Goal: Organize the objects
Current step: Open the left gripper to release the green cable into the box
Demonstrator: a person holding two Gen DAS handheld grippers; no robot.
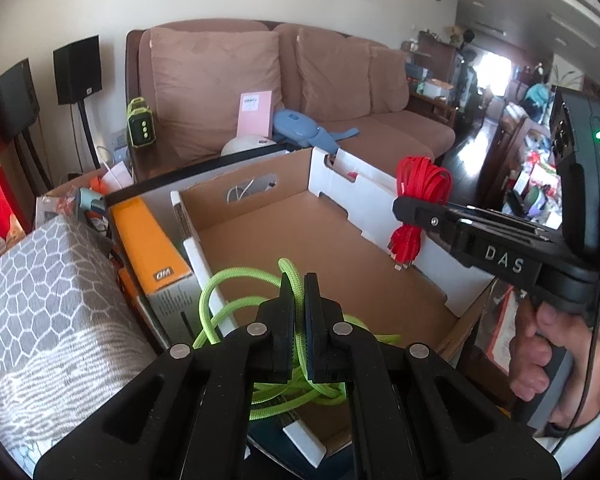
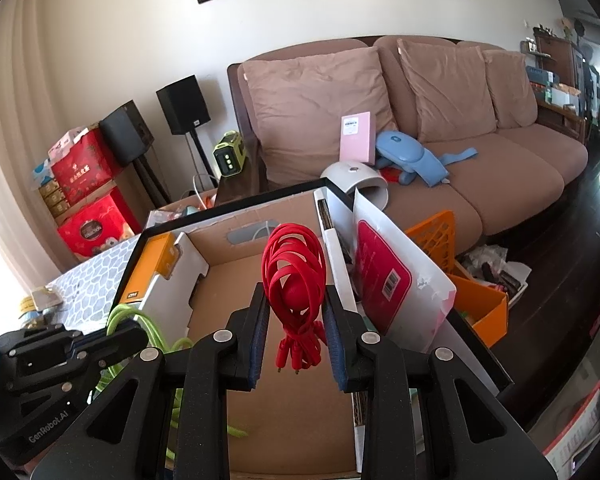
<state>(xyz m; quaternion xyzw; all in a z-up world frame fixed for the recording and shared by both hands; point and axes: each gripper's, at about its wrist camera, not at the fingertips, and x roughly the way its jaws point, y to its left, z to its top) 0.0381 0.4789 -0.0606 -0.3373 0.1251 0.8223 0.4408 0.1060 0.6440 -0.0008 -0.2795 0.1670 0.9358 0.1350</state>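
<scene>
My left gripper (image 1: 299, 292) is shut on a coiled lime-green cable (image 1: 236, 280), whose loops hang over the near left corner of an open cardboard box (image 1: 300, 232). My right gripper (image 2: 296, 312) is shut on a bundle of flat red cable (image 2: 294, 264), held above the box's bare floor (image 2: 284, 400), plug ends dangling. In the left wrist view the right gripper (image 1: 404, 204) reaches in from the right with the red cable (image 1: 420, 180) over the box's right wall. In the right wrist view the left gripper (image 2: 136, 334) and green cable (image 2: 128, 320) sit low left.
An orange-and-grey box (image 1: 152, 248) stands in the left compartment. A grey patterned cloth (image 1: 40, 300) lies left of it. A white sleeve with a red card (image 2: 384, 276) and an orange basket (image 2: 476, 304) stand to the right. Behind is a brown sofa (image 2: 460, 152).
</scene>
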